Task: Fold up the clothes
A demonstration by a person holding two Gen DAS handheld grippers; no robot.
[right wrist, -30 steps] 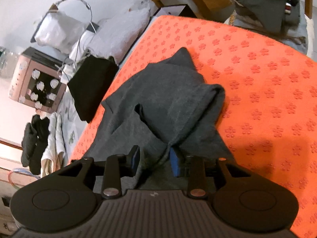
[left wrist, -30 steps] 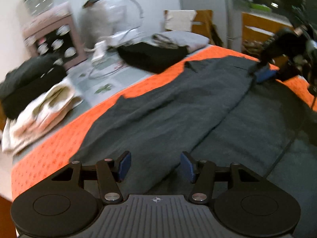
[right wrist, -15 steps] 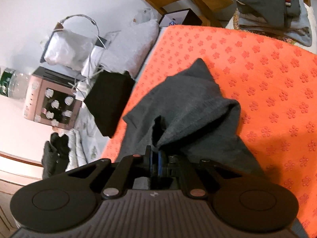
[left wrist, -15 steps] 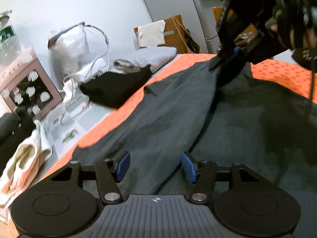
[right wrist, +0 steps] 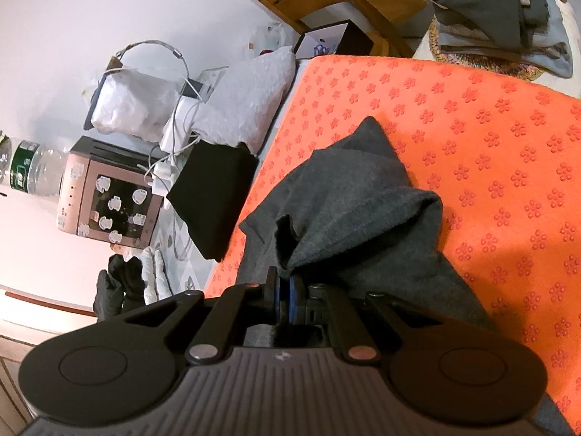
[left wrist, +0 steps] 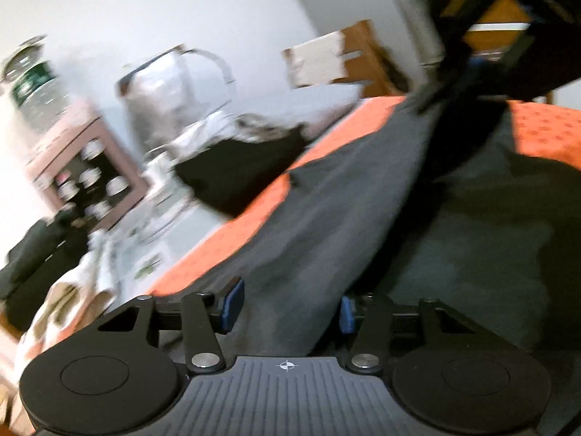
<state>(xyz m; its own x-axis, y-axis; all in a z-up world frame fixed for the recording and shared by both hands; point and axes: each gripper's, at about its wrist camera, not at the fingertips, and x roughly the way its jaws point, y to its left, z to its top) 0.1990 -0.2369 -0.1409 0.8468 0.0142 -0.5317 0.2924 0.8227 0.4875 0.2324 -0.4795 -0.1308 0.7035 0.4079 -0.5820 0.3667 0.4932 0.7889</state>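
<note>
A dark grey garment (right wrist: 348, 210) lies on the orange flower-patterned mat (right wrist: 508, 167), its near edge bunched into a raised fold at the centre of the right wrist view. The right gripper (right wrist: 285, 299) is pinched tight on that fold. In the blurred left wrist view the garment (left wrist: 326, 225) runs diagonally across the mat (left wrist: 232, 232), and the left gripper (left wrist: 288, 307) is closing with cloth between its separated blue pads (left wrist: 230, 305), not yet pressed. Only the right view shows the stacked clothes (right wrist: 497, 11) at upper right.
</note>
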